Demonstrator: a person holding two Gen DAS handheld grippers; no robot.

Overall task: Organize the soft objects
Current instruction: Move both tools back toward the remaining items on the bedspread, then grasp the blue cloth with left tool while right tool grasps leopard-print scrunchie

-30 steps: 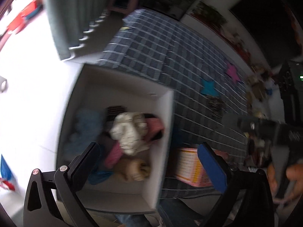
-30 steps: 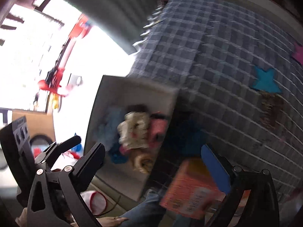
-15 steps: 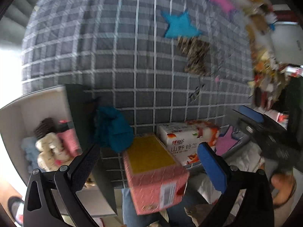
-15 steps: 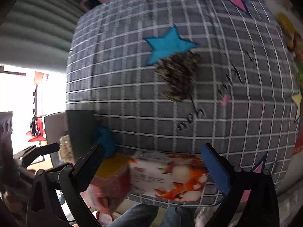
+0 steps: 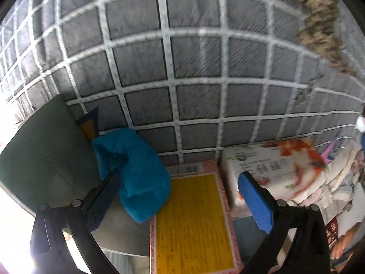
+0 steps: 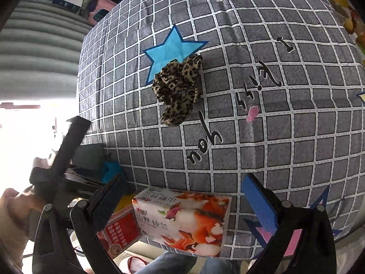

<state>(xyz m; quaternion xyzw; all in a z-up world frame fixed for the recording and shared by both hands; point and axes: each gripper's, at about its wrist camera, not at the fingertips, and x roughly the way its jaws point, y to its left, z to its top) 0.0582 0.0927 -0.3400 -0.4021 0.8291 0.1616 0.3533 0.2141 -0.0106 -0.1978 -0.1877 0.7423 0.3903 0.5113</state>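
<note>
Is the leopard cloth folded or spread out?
Neither: the leopard cloth lies bunched in a crumpled heap on the checked sheet, partly over a blue star.

Crumpled blue cloth [image 5: 139, 175], glossy tissue pack [image 6: 184, 223]

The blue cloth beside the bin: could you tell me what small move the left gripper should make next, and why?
Probably ease the left gripper leftward to straddle the blue cloth, then close. It is open and empty; only its left finger touches the cloth.
</note>
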